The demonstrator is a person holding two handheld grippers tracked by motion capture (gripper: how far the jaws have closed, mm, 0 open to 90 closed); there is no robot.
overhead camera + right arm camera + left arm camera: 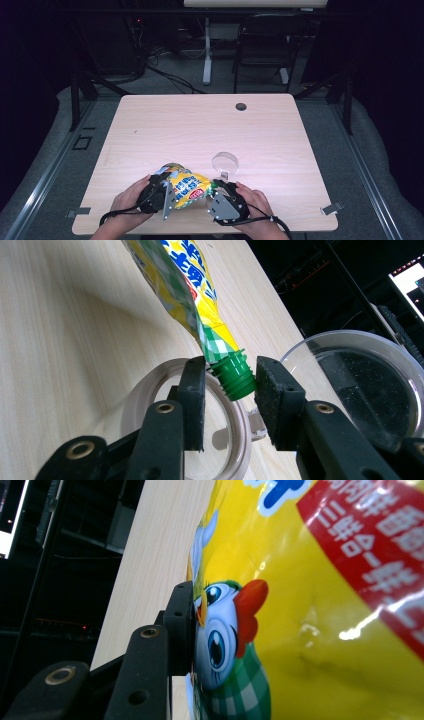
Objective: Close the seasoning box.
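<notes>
A yellow snack pouch [185, 186] with a cartoon chicken and a red label hangs just above the table's near edge, held between two hands. My left gripper [161, 194] is shut on the pouch's body [310, 605]; one black pad [181, 625] presses its side, and the other jaw is hidden behind the pouch. The pouch narrows to a green screw cap [235, 377]. My right gripper [230, 390] is shut on that cap, with a pad against each side. In the high view the right gripper [216, 189] sits at the pouch's right end.
A clear round container [226, 163] stands on the wooden table [175, 125] just beyond the right gripper, its hinged lid ring [150, 405] lying beside its cup [360, 385]. A cable hole [241, 106] is at the far edge. A chair [270, 40] stands behind the table.
</notes>
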